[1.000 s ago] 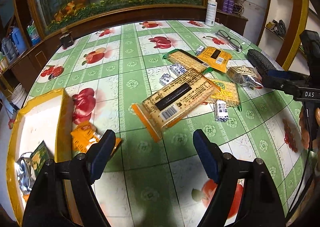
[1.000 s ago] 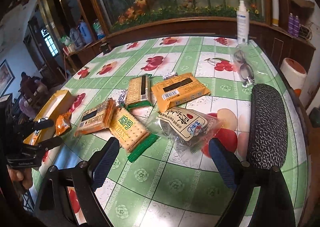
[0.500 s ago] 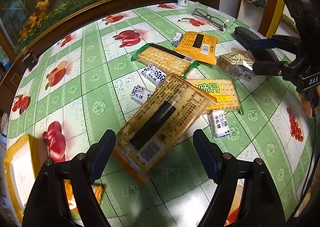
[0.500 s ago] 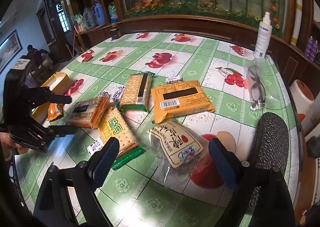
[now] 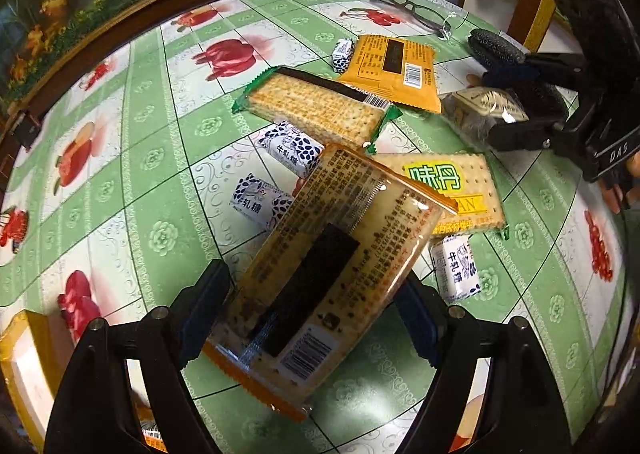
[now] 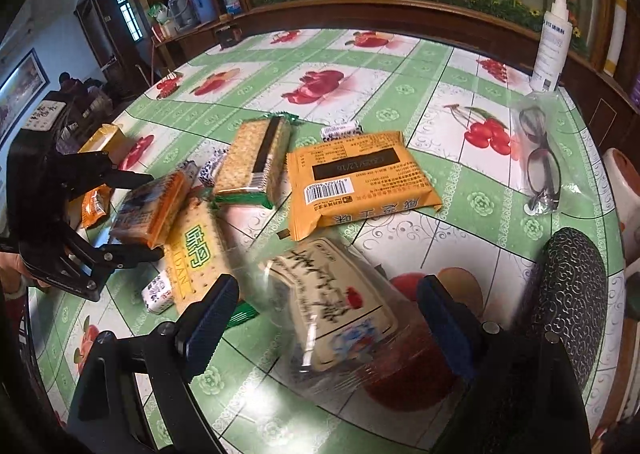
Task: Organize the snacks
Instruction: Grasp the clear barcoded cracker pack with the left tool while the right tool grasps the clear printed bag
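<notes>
Left gripper (image 5: 312,318): jaws wide, one blue pad on each side of the orange-edged cracker pack (image 5: 332,274); no visible contact with the pack's sides. In the right wrist view the same pack (image 6: 150,210) sits between this gripper's two fingers (image 6: 128,214)

Right gripper (image 6: 324,318): jaws wide, pads either side of the clear bagged snack (image 6: 340,314) with a cream label; gaps show at both pads. The bag is blurred. In the left wrist view this gripper (image 5: 516,98) stands at the right, its fingers astride the same bag (image 5: 480,110)

Table (image 5: 168,158): round, green-and-white cloth with fruit prints

Snacks on it:
- orange-edged cracker pack, near centre, back label up, its far end overlapping the yellow-labelled cracker pack (image 5: 452,190)
- yellow-labelled cracker pack, just right of the above, green ends
- green-ended cracker pack (image 5: 316,106), farther back, lying at a slant
- orange flat pack (image 5: 394,70), far right of centre, barcode side up, its corner touching the green-ended pack
- four small white-and-blue candies: one (image 5: 344,54) beside the orange flat pack's far left end, two (image 5: 292,150) (image 5: 260,200) left of the orange-edged pack, one (image 5: 458,268) near right, just below the yellow-labelled pack
- small orange packet (image 6: 94,206), seen from the right wrist, behind the left gripper

Yellow tray (image 5: 18,366): near left table edge; contents mostly hidden

Other items, far right: glasses in clear sleeve (image 5: 412,10), white spray bottle (image 6: 552,50), dark textured case (image 6: 572,294)
</notes>
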